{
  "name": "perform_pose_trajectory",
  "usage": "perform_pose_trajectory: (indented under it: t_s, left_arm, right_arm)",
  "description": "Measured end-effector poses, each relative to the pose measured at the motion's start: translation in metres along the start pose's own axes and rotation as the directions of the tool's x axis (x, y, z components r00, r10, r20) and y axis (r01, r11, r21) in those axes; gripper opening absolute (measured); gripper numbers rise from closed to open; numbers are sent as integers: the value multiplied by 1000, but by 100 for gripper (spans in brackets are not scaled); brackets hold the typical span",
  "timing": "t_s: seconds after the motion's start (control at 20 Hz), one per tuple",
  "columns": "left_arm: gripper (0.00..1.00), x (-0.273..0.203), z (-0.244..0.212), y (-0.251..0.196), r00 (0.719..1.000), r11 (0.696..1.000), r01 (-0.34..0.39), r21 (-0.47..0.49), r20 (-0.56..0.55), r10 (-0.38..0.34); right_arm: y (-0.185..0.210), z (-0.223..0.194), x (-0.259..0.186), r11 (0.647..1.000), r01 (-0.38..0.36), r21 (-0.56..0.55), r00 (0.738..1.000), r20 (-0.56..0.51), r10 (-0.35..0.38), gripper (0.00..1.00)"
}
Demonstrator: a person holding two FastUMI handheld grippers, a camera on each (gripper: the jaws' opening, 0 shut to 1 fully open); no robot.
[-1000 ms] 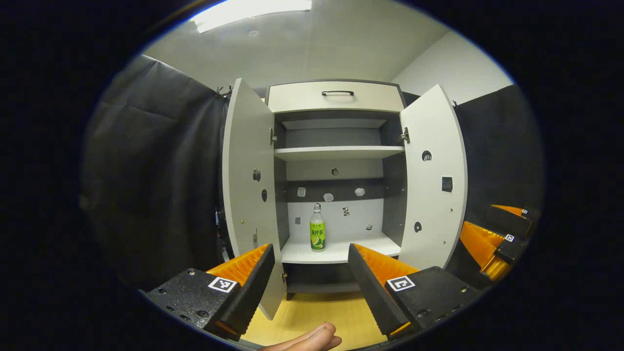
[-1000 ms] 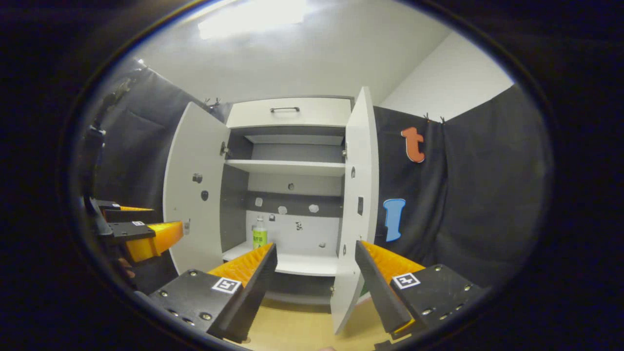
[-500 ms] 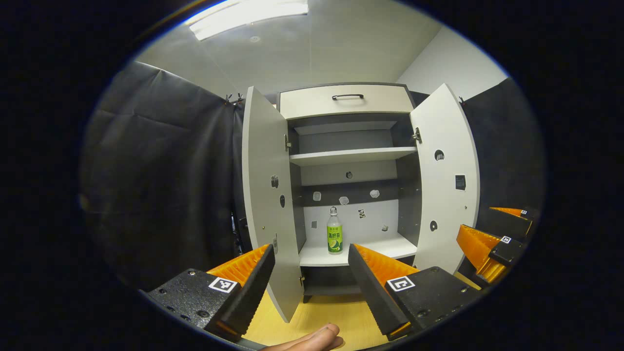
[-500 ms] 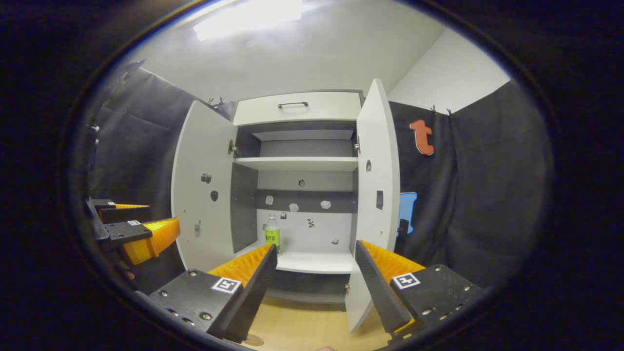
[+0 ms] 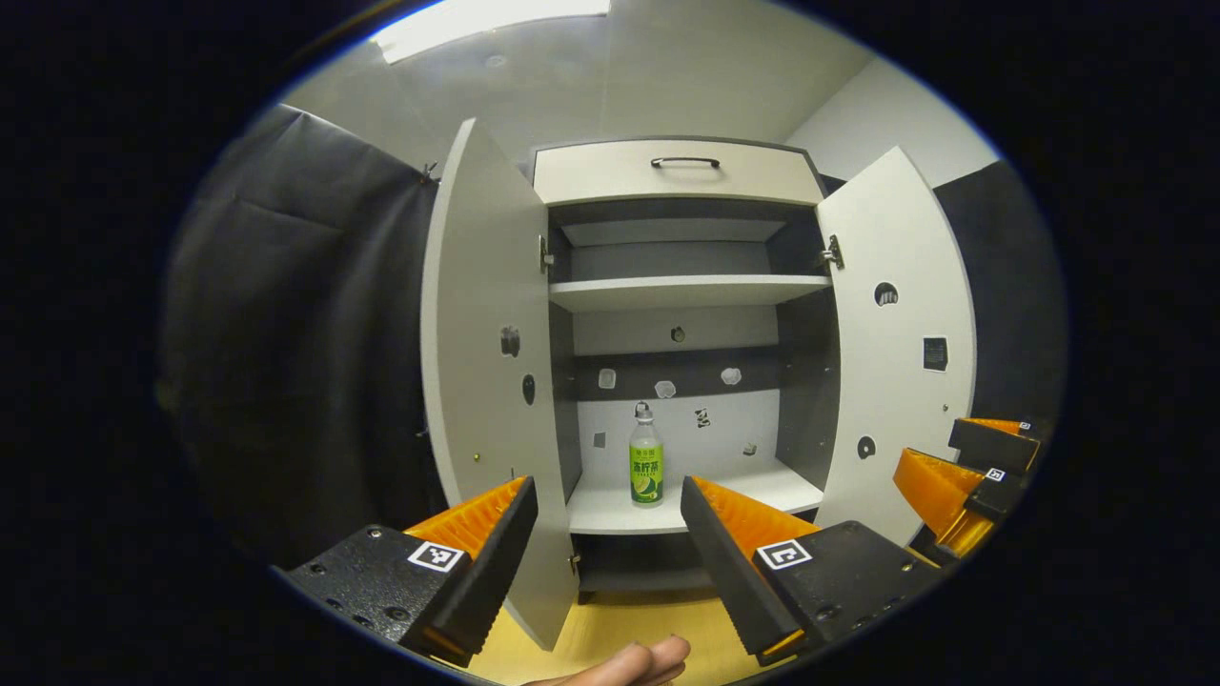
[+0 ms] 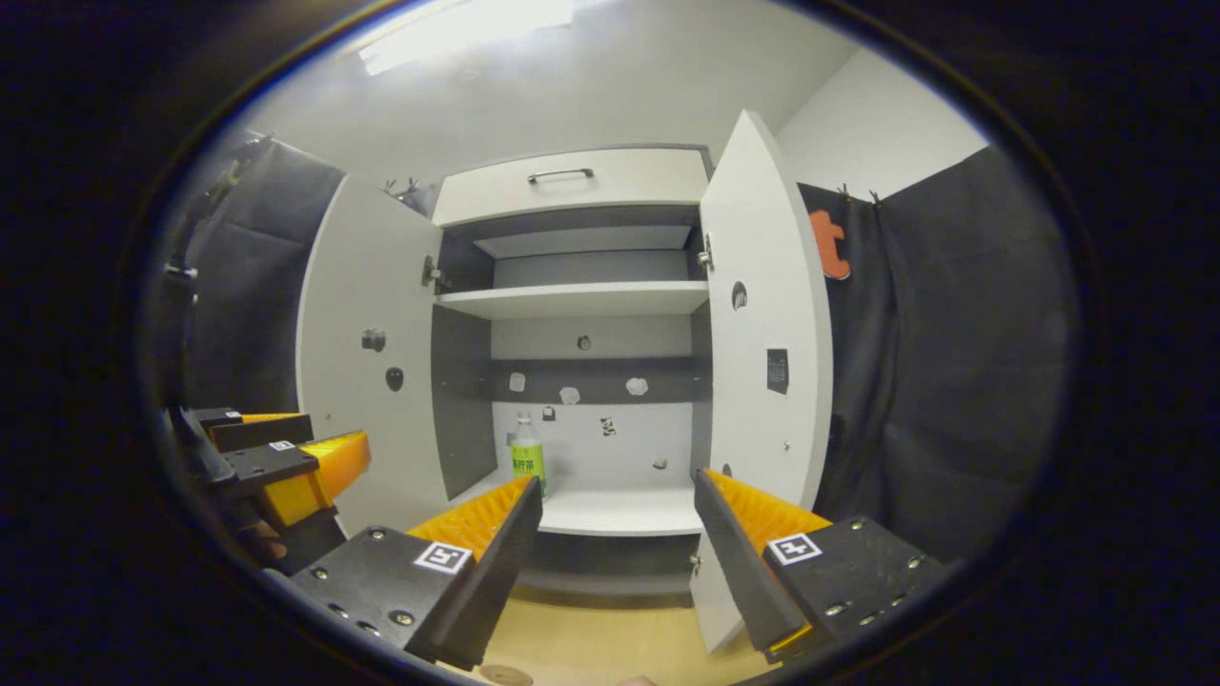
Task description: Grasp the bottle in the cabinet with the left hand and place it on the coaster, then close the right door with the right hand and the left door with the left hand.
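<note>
Ahead of me the cabinet's [image 5: 674,171] lower shelf [image 5: 701,500] carries one thing: the bottle [image 5: 645,467], upright, left of centre near the back panel. Above it the upper shelf [image 5: 686,291] is bare. Down below I see the yellowish wooden floor [image 5: 629,629] under the cabinet.

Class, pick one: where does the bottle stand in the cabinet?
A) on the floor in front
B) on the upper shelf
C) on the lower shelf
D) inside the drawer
C: the bottle stands upright on the lower shelf, under the bare upper shelf.
</note>
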State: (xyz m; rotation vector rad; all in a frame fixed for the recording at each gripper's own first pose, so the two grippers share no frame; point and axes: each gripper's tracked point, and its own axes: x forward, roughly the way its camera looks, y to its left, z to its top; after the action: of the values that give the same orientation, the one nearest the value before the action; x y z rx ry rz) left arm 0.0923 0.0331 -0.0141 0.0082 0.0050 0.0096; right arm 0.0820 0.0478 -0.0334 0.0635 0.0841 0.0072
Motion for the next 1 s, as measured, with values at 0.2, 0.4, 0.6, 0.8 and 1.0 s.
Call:
perform_pose_trajectory:
  t_s: [0.2,0.4,0.6,0.8,1.0]
  left_arm:
    - [96,50,-19,-2,1000,1000,14,-9,-18,-14]
    - [96,102,-36,-13,999,999,46,-25,-27,-47]
    - [96,156,-50,-26,996,996,78,-50,-27,-79]
    - [96,216,-54,-33,993,992,114,-50,23,-113]
    - [96,274,-71,-44,990,989,142,-41,26,-141]
  right_arm:
    - [5,-9,23,999,-4,-33,1000,1,4,97]
    - [5,-9,45,999,-11,-34,1000,13,12,97]
    - [-7,-14,63,999,4,-37,1000,4,-4,97]
    - [-18,-23,79,999,25,-26,999,-19,-26,97]
    - [-13,-16,86,1000,1,7,1000,23,-2,97]
